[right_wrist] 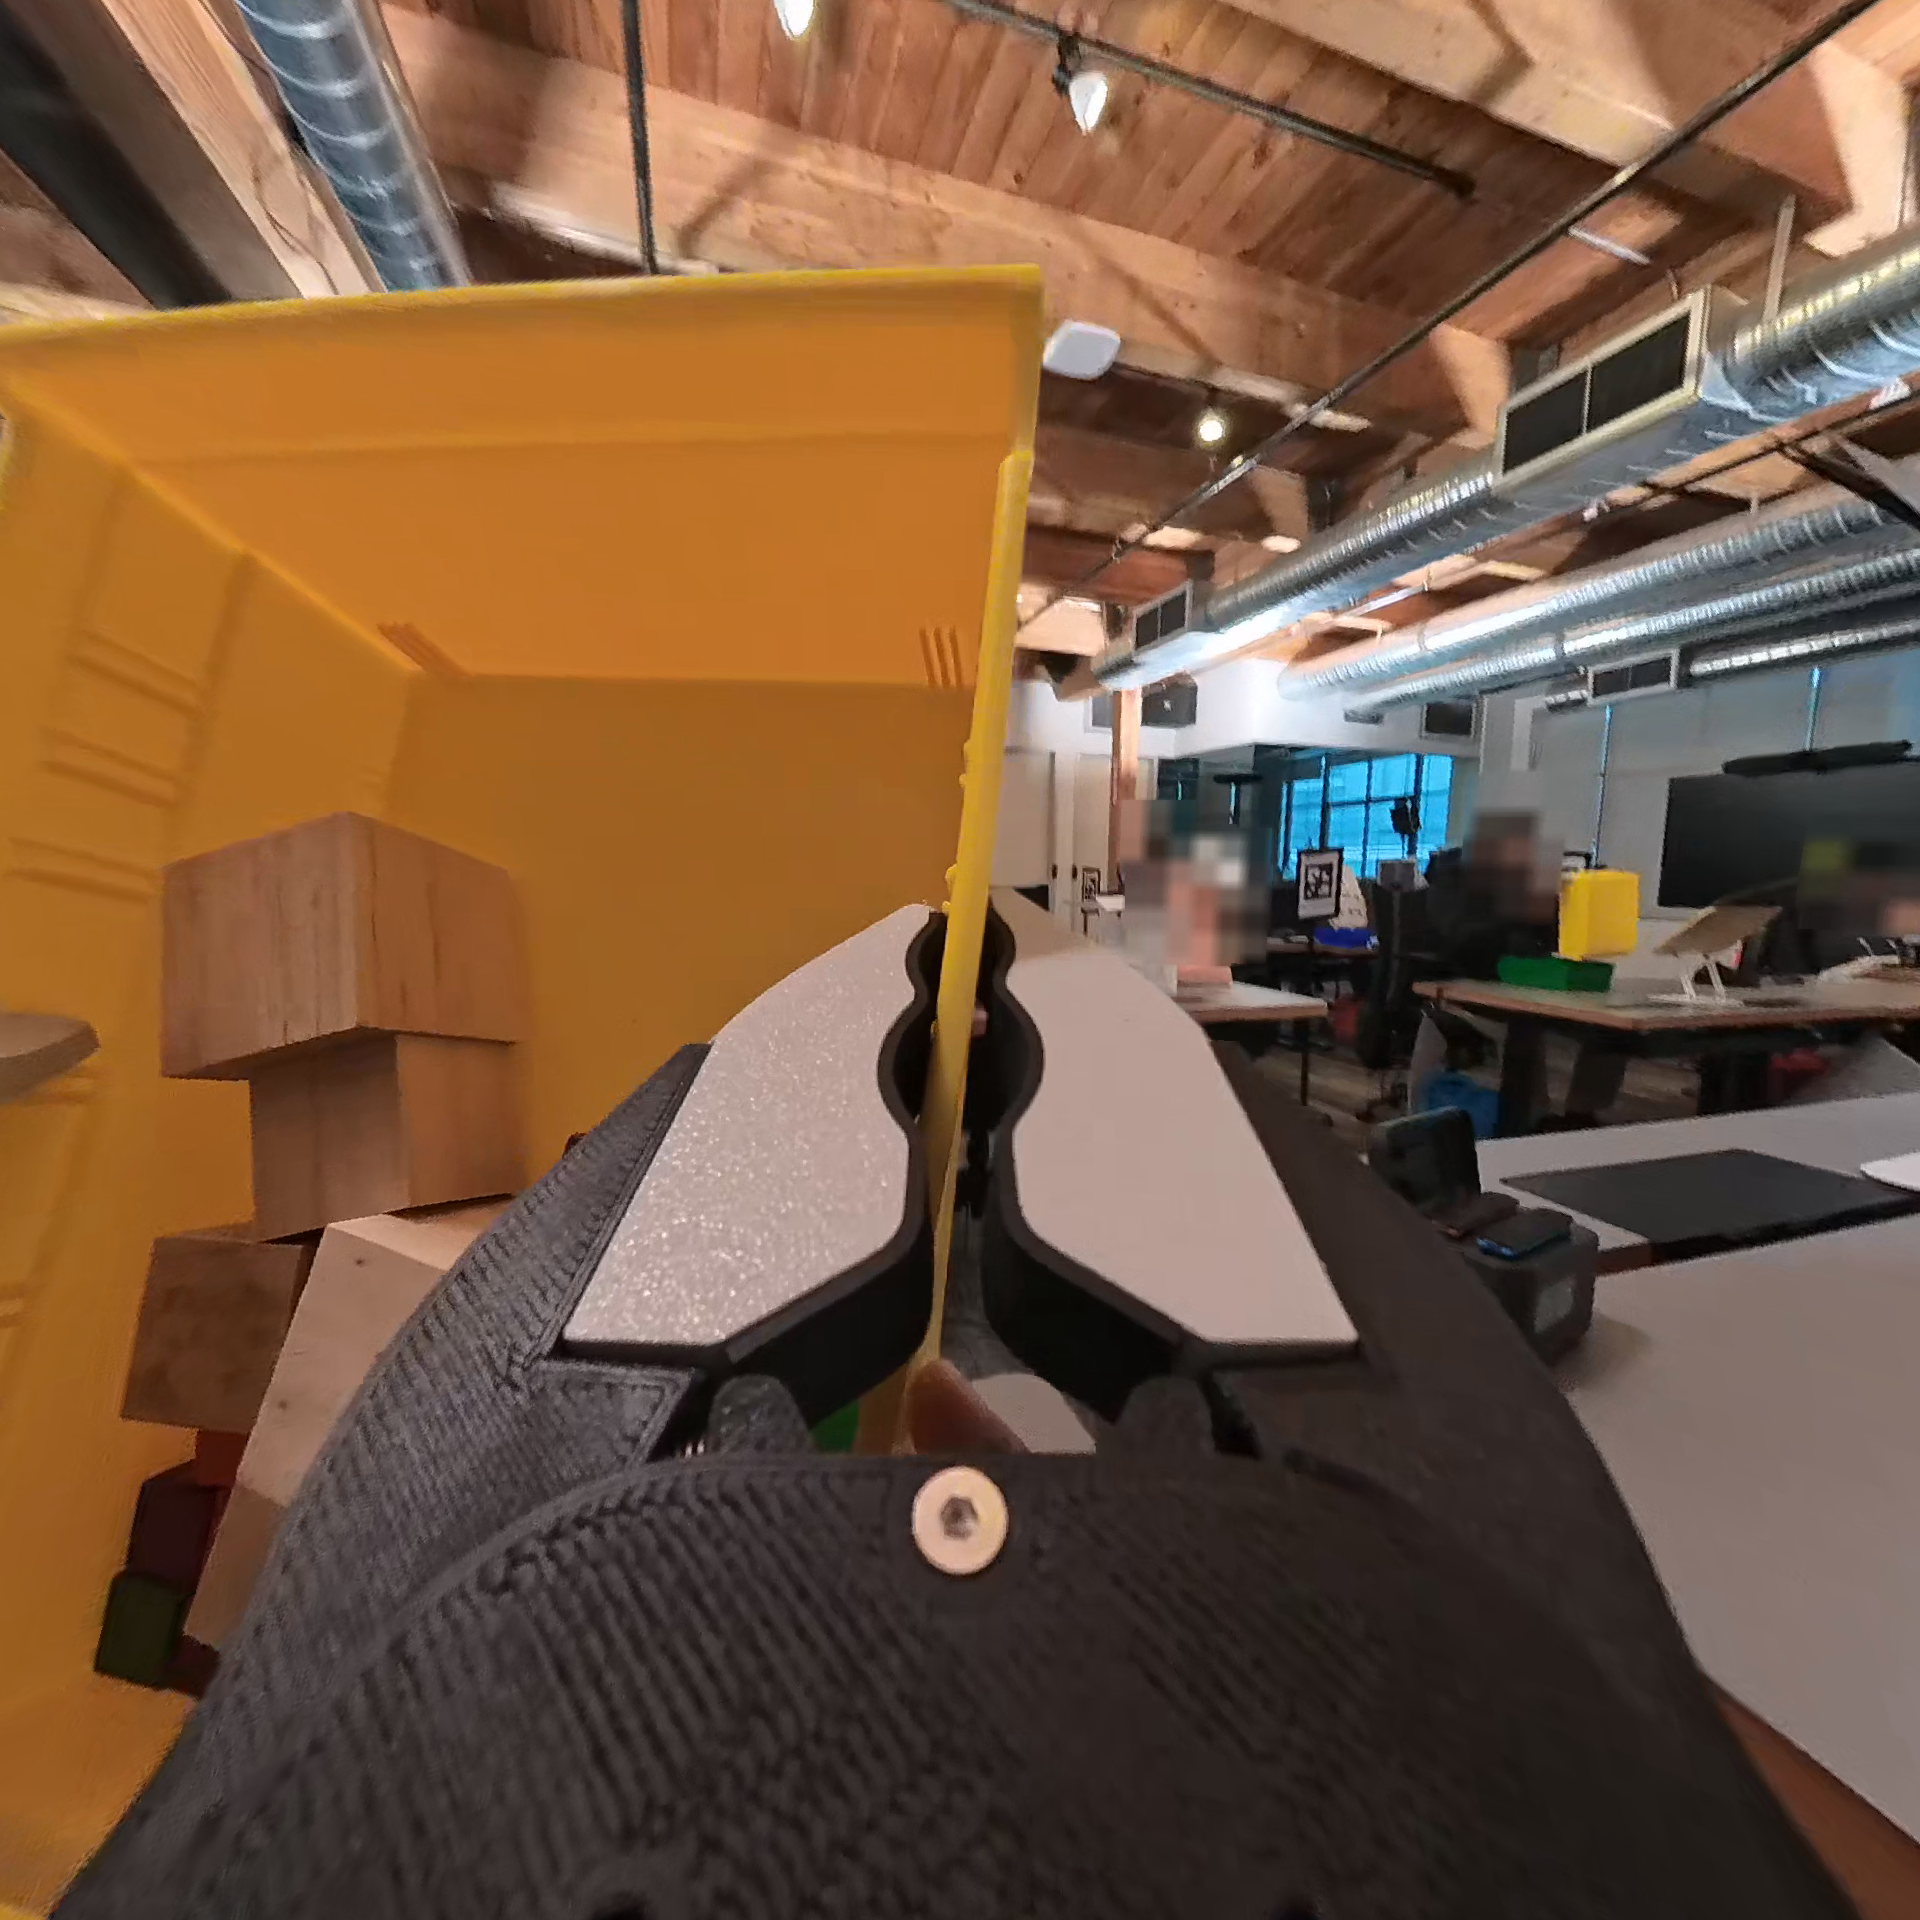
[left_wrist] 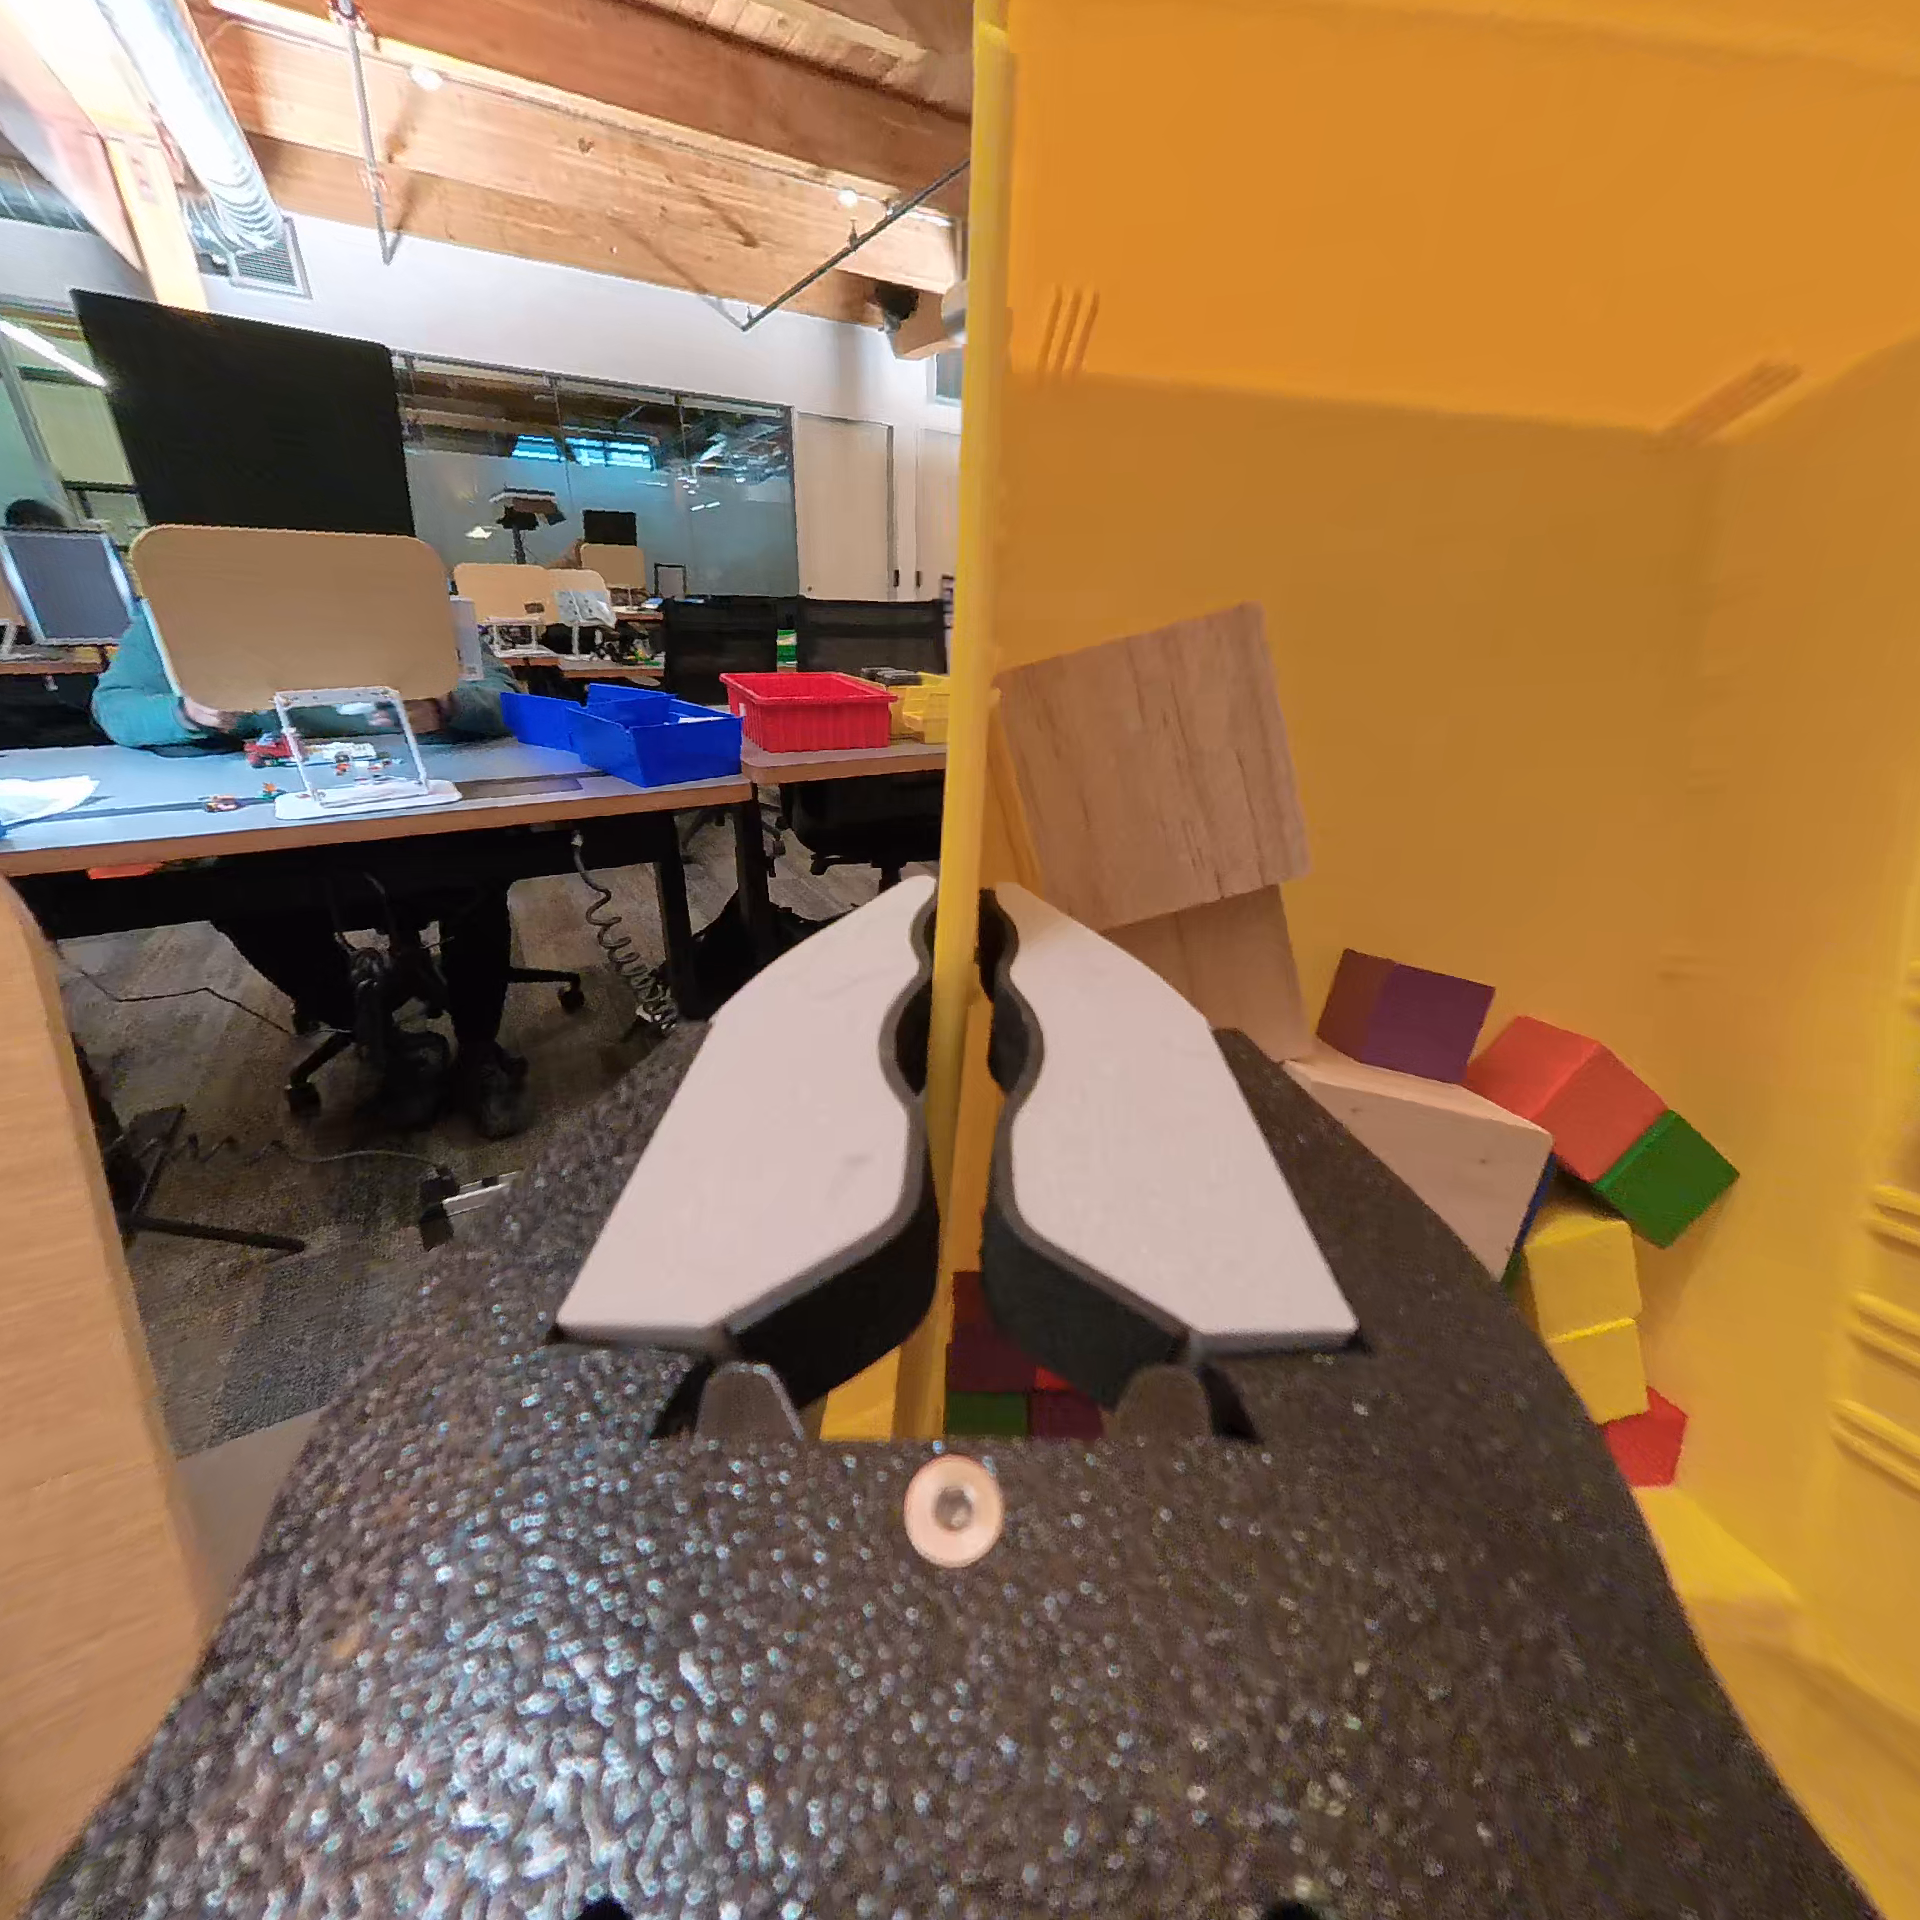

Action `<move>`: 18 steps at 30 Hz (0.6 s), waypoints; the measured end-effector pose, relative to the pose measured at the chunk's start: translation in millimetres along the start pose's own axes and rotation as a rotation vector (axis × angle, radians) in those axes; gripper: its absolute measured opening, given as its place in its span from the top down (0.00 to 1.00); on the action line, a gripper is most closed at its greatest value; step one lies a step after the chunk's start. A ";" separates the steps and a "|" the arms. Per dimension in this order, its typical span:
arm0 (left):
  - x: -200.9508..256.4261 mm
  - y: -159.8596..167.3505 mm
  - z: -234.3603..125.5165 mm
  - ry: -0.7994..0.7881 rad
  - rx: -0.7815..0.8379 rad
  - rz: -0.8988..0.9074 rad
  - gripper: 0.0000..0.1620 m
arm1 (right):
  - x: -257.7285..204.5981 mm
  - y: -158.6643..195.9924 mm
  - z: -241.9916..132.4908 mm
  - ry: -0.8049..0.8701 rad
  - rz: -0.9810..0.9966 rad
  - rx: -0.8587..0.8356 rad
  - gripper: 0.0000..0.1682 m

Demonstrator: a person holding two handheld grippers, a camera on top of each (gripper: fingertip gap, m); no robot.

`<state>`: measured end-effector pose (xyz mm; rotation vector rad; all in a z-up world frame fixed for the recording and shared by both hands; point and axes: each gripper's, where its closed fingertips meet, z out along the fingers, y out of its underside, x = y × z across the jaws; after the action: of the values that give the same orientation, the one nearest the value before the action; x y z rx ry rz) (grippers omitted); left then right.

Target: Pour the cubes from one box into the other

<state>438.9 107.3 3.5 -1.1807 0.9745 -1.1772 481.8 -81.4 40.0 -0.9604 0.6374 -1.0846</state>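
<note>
A yellow plastic box (left_wrist: 1455, 520) is lifted and tipped up. My left gripper (left_wrist: 958, 914) is shut on its left wall, the wall edge running up between the fingers. My right gripper (right_wrist: 961, 935) is shut on the box's right wall (right_wrist: 977, 831). Inside the box lie several cubes piled toward the low end: large plain wooden blocks (left_wrist: 1153, 769), a purple cube (left_wrist: 1423, 1013), a red-orange cube (left_wrist: 1558, 1091), a green cube (left_wrist: 1662, 1174) and yellow cubes (left_wrist: 1584, 1278). The right wrist view shows the wooden blocks (right_wrist: 332, 925) stacked against the inner wall. The other box is not in view.
Grey tables (left_wrist: 312, 821) with blue bins (left_wrist: 644, 732) and a red bin (left_wrist: 810, 712) stand behind, with a seated person (left_wrist: 135, 696). On the right, a grey table (right_wrist: 1714, 1455) holds a black mat (right_wrist: 1704, 1195) and a small camera (right_wrist: 1538, 1278). People sit at far desks.
</note>
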 end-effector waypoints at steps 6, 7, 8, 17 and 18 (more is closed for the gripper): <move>3.6 -12.3 0.3 0.034 -0.027 0.002 0.97 | 5.4 -6.6 -4.2 -0.026 0.036 0.088 0.97; 4.1 -13.4 1.1 0.042 -0.036 0.023 0.97 | 5.3 -8.7 -4.7 -0.025 0.016 0.098 0.97; 4.3 -13.9 1.6 0.051 -0.045 0.040 0.97 | 5.1 -10.7 -5.0 -0.030 -0.005 0.111 0.97; 2.2 15.3 1.9 0.158 -0.022 -0.078 0.99 | -12.1 -20.9 -28.0 -0.043 -0.127 0.222 0.95; 1.9 16.0 1.4 0.168 -0.003 -0.077 0.99 | -14.3 -22.4 -31.9 -0.046 -0.135 0.239 0.95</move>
<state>443.0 105.5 -12.0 -1.1440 1.0642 -1.3535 440.6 -81.9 44.9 -0.8262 0.3988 -1.2243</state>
